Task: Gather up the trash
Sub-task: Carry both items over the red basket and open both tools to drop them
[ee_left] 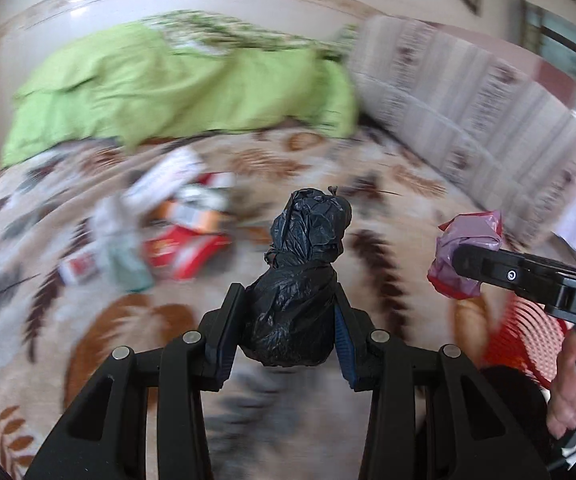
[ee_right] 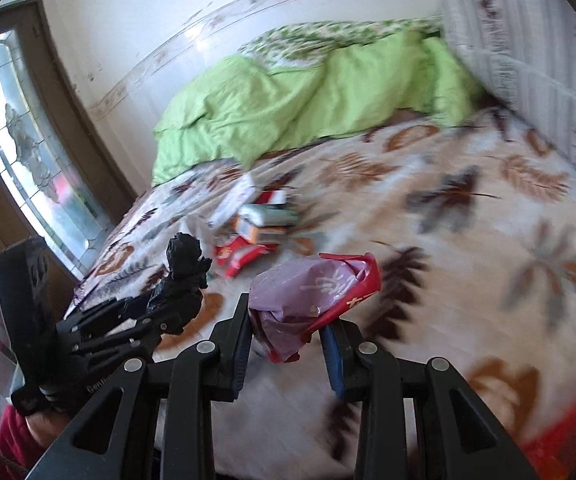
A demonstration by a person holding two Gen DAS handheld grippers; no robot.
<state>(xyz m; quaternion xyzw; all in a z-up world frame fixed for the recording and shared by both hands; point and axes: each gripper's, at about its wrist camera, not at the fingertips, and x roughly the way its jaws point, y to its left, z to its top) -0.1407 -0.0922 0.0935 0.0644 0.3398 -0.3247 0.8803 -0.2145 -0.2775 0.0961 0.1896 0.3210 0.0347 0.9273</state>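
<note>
Plastic is handling light and crushable; I'm pinching the black bag [ee_left: 294,280] in my left gripper [ee_left: 288,320], the pink wad [ee_right: 308,300] in my right gripper [ee_right: 288,340], jaws gripping mid-bundle.

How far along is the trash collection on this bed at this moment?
Partway. In hand: the left hand-held gripper is shut on a crumpled black plastic bag, and the right hand-held gripper is shut on a pink and red plastic bag. Left: a blurred pile of wrappers and small boxes lies on the leaf-patterned bedspread. A red basket shows at the edge; its contents cannot be seen.
</note>
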